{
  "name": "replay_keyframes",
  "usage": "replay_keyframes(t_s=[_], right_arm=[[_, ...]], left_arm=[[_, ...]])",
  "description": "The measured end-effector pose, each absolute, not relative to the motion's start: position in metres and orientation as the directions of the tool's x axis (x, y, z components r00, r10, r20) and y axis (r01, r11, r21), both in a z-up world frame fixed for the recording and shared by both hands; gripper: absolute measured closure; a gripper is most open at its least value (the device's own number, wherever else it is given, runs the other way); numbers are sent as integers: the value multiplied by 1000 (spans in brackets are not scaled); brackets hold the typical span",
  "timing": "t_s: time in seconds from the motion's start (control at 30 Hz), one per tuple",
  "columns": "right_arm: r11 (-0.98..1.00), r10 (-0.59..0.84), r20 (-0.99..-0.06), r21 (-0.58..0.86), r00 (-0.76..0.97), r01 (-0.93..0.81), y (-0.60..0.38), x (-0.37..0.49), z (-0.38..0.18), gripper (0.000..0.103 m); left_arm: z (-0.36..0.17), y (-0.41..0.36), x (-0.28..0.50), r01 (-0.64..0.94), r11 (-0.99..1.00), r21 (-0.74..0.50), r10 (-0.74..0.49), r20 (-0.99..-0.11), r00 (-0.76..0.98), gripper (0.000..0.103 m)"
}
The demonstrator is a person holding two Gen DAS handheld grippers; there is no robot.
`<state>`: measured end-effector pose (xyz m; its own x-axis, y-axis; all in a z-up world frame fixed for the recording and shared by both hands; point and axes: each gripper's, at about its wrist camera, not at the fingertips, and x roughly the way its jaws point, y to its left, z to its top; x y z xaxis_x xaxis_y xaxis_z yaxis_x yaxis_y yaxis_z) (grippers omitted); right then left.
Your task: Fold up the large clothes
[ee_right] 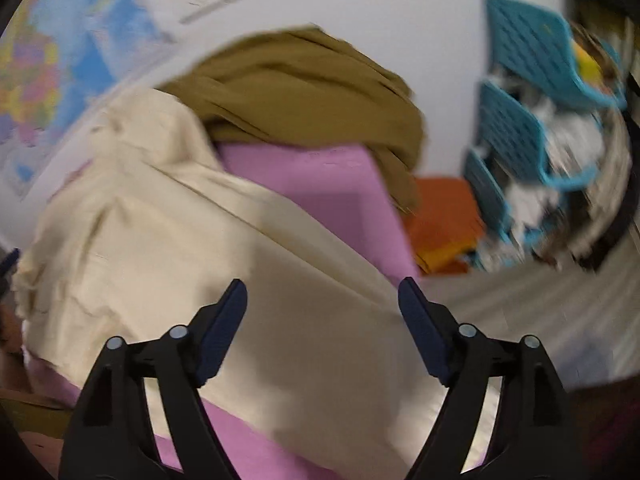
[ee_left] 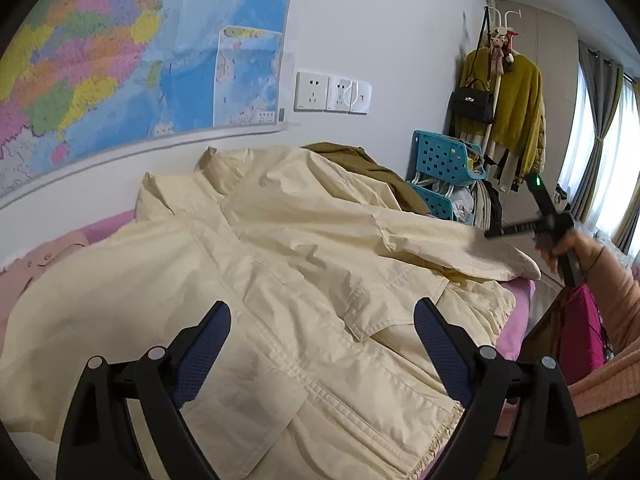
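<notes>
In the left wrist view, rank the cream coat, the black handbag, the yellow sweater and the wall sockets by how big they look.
1. cream coat, by far the largest, and nearest the camera
2. yellow sweater
3. wall sockets and black handbag: these look alike, so no ranking between them

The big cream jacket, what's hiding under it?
Under the cream jacket lies a pink bed sheet, showing at the edges. An olive-brown garment sits behind it. Whatever else lies beneath is covered.

Pink bed carries cream coat and olive garment.
</notes>
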<state>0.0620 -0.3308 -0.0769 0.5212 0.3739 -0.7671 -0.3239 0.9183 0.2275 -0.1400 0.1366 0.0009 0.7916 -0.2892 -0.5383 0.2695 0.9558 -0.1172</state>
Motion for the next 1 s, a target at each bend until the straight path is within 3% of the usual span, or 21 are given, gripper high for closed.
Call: replay_keyframes(t_s=[0.03, 0.17, 0.2, 0.33, 0.47, 0.57, 0.67, 0.73, 0.8, 1.0], right_arm=[[917, 377, -775, 235, 508, -322, -339, 60, -88, 27], [897, 409, -763, 235, 500, -374, -340, 55, -92, 93], [888, 431, -742, 248, 513, -387, -342, 53, -83, 98], [861, 482, -618, 202, 622, -466, -336, 40, 1, 99], [803, 491, -540, -24, 684, -596, -281, 3, 92, 99], [685, 511, -558, -195, 654, -702, -206, -28, 127, 99], [555, 514, -621, -285, 592, -782, -132, -45, 128, 97], [491, 504, -664, -306, 552, -816, -88, -47, 122, 89], [447, 497, -695, -307, 519, -840, -47, -49, 117, 54], [369, 591, -673, -264, 444, -891, 2, -55, 130, 53]], left_arm=[[0, 136, -137, 272, 955, -121, -293, -542, 787, 14], [-5, 127, -128, 284, 951, -124, -303, -558, 772, 14], [-5, 124, -126, 284, 951, -125, -304, -562, 769, 14], [-7, 119, -118, 288, 949, -127, -308, -572, 760, 14], [-5, 122, -116, 302, 942, -148, -332, -554, 764, 14], [-5, 125, -115, 308, 938, -160, -345, -540, 768, 14], [-6, 128, -115, 308, 934, -178, -355, -531, 770, 14], [-8, 132, -115, 302, 933, -194, -359, -525, 772, 14], [-11, 139, -117, 294, 931, -218, -365, -519, 773, 14], [-15, 159, -128, 254, 932, -260, -355, -502, 788, 14]])
